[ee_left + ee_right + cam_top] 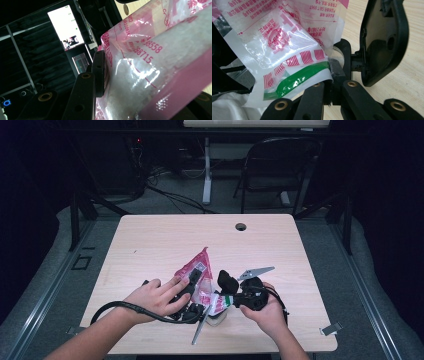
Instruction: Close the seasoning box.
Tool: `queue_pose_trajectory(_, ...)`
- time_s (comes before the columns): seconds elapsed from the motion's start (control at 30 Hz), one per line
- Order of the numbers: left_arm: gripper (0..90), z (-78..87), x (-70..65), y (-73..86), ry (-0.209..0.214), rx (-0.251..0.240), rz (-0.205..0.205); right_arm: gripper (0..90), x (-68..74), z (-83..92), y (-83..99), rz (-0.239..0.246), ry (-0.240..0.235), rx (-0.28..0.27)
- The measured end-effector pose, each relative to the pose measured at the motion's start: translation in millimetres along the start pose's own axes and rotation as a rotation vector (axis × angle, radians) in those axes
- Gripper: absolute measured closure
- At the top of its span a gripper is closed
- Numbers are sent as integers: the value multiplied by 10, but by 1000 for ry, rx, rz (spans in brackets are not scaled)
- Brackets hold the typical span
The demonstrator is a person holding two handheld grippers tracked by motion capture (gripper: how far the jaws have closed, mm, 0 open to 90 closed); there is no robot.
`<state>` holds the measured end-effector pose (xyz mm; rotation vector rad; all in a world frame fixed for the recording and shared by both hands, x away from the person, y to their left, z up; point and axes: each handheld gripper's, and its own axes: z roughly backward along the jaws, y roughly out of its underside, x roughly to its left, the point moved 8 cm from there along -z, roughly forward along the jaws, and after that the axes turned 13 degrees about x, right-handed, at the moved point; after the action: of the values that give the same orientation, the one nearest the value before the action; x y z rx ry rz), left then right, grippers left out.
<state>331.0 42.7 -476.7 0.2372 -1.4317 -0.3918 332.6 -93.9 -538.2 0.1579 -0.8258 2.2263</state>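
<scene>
A pink and clear plastic bag of white grains is held up over the front middle of the wooden table. My left gripper is clamped across the bag's body. In the left gripper view its one visible black pad presses into the bag, and the other jaw is hidden behind the bag. My right gripper is shut on the bag's lower end, pinching the green-striped edge between its fingertips. A hand holds each gripper.
A flat black paddle-shaped piece stands beside the right jaws. A small clear container sits under the bag near the front edge. A cable hole is at the table's far side, and a folding chair stands beyond it.
</scene>
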Motion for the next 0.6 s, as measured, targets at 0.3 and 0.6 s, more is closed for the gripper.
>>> queue_pose_trajectory(0.3, 738, 2, -10, -2, 12, 2, -2, 900, -1, -7, 1, 3, -1, 4)
queue_pose_trajectory(0.6, 735, 3, 3, -7, -3, 2, -12, 900, -3, -14, 1, 3, 2, 9)
